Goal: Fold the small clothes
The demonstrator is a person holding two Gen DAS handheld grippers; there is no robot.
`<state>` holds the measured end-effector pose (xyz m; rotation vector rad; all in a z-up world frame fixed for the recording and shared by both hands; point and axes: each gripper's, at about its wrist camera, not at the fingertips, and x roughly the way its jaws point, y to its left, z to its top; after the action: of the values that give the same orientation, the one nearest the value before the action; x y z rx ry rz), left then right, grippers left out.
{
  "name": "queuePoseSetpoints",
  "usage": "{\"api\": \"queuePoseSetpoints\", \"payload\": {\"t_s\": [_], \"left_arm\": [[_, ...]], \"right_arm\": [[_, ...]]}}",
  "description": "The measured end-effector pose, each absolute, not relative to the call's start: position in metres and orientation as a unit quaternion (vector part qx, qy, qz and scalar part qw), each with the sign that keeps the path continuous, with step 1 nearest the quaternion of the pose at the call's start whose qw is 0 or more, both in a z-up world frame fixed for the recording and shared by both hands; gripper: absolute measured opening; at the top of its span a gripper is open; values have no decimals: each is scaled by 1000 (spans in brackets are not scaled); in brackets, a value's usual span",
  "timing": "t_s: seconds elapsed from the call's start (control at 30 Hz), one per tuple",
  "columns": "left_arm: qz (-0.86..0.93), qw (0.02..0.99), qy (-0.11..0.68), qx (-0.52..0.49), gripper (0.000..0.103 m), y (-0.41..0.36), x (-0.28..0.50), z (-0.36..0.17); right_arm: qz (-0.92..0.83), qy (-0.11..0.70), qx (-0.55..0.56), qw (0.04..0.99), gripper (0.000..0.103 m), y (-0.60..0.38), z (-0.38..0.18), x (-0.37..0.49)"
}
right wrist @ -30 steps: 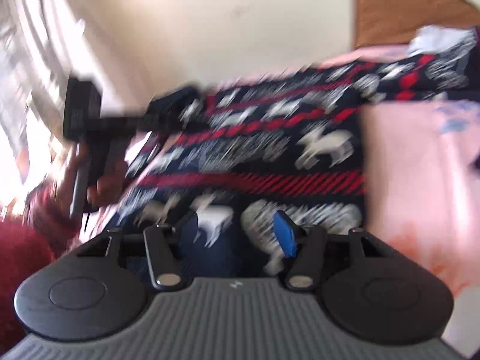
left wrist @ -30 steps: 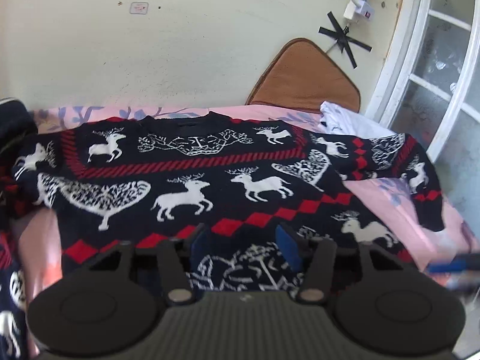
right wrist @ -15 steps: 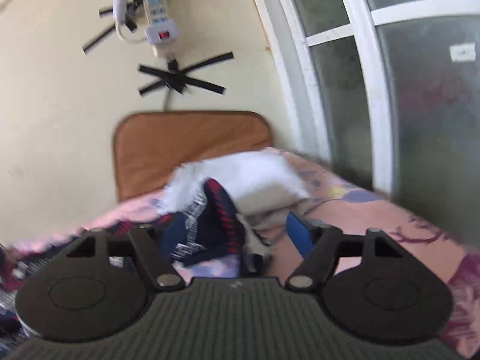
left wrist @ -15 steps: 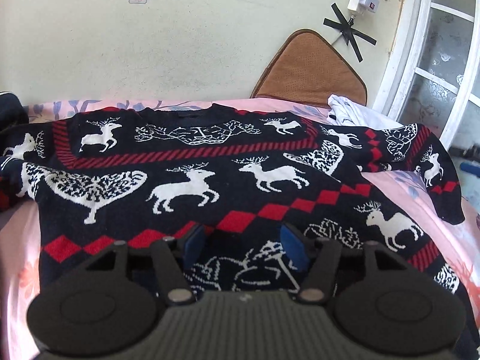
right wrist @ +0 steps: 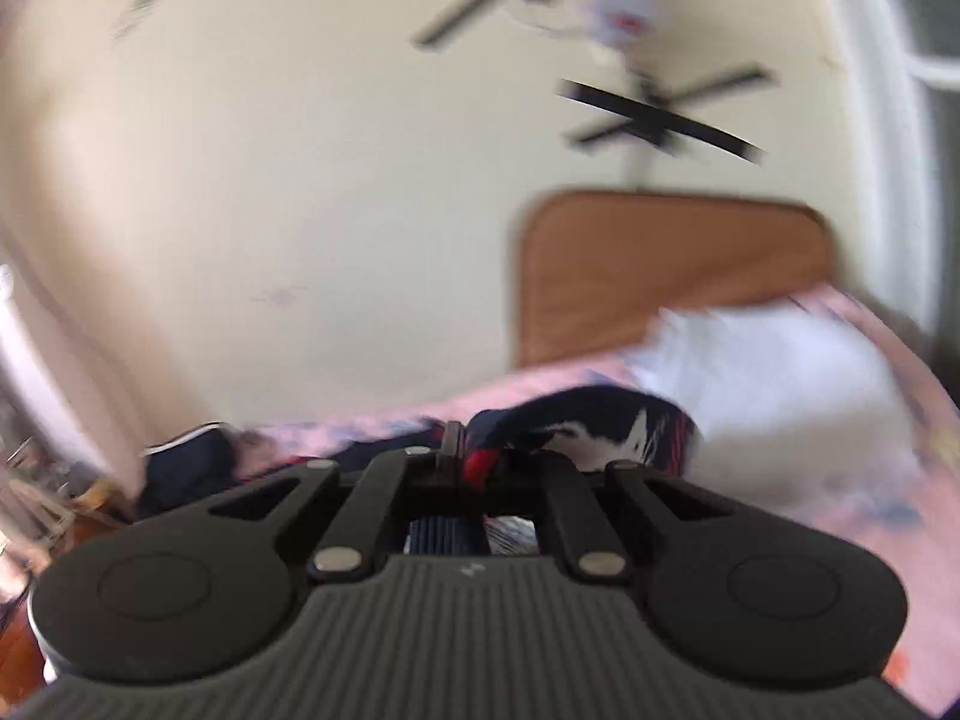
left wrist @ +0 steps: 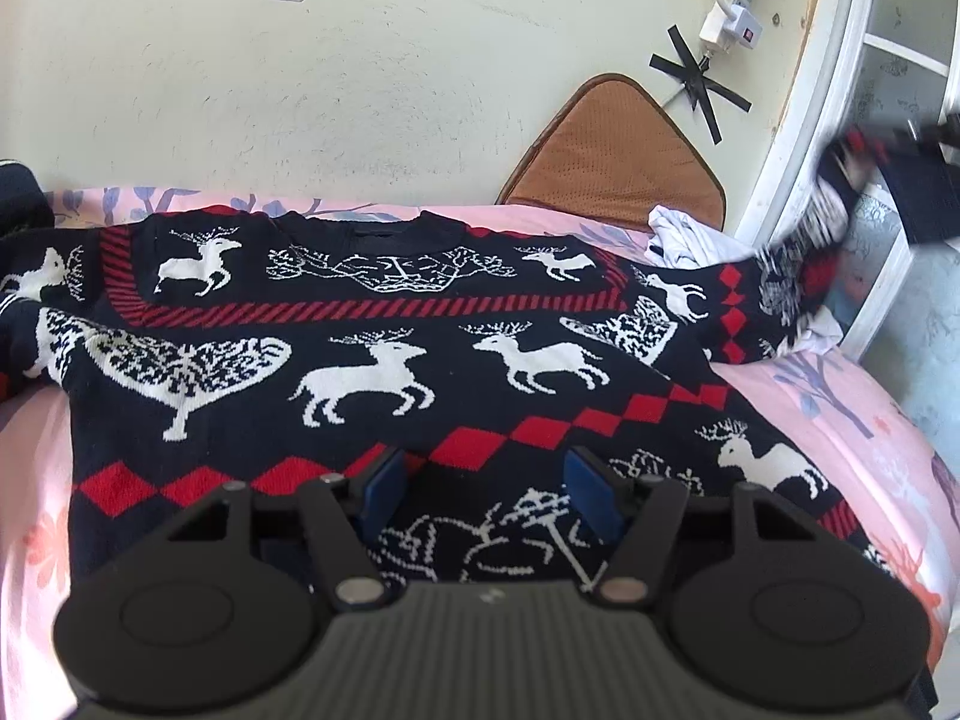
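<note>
Pink floral bedsheet [left wrist: 840, 396]: work surface, flat base for folding.

Dark navy knitted sweater with white reindeer and red diamond bands [left wrist: 384, 324]: spread front-up across sheet, collar toward wall, laid flat for folding; its right sleeve [left wrist: 804, 264] raised off bed toward window, presumably for first fold inward.

My left gripper [left wrist: 483, 489]: blue pads apart, nothing between, poised over hem, likely ready to pin body.

My right gripper [right wrist: 465, 459]: jaws just closed, clamped on sleeve cuff, red edge visible between pads; view blurred.
</note>
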<state>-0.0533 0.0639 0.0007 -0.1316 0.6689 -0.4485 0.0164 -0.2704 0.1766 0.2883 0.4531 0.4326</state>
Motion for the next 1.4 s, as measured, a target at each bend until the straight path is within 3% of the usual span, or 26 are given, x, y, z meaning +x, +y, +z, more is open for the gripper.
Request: {"api": "queuePoseSetpoints", "payload": {"t_s": [0.13, 0.23, 0.33, 0.4, 0.43, 0.63, 0.83, 0.9, 0.93, 1.17, 1.4], "left_arm": [[-223, 917, 319, -83, 62, 70, -54, 1], [-228, 915, 319, -100, 62, 75, -53, 1], [-230, 912, 321, -115, 62, 81, -52, 0], [-232, 909, 323, -125, 62, 85, -51, 0], [-233, 908, 324, -128, 63, 85, -51, -1], [-240, 905, 329, -124, 73, 80, -48, 0], [-241, 906, 327, -121, 73, 80, -49, 0], [-241, 904, 329, -126, 73, 81, -48, -1], [-242, 904, 328, -129, 73, 82, -48, -1], [-247, 911, 306, -125, 73, 84, -55, 4], [-312, 900, 259, -159, 73, 104, -107, 24]], "right_arm": [[298, 263, 76, 915, 7, -183, 205, 72], [353, 328, 44, 875, 8, -106, 188, 115], [392, 391, 9, 833, 21, -38, 150, 140], [379, 413, -2, 828, 47, -19, 132, 150], [383, 416, 6, 825, 48, -21, 129, 152], [308, 400, 55, 861, 47, -104, 128, 164], [171, 444, 121, 871, 47, -198, 45, 168], [159, 426, 122, 882, 19, -210, 34, 162], [150, 435, 138, 877, 19, -212, 38, 163], [251, 370, 28, 894, 26, -113, 95, 139], [412, 383, -73, 824, 28, 16, 110, 109]]}}
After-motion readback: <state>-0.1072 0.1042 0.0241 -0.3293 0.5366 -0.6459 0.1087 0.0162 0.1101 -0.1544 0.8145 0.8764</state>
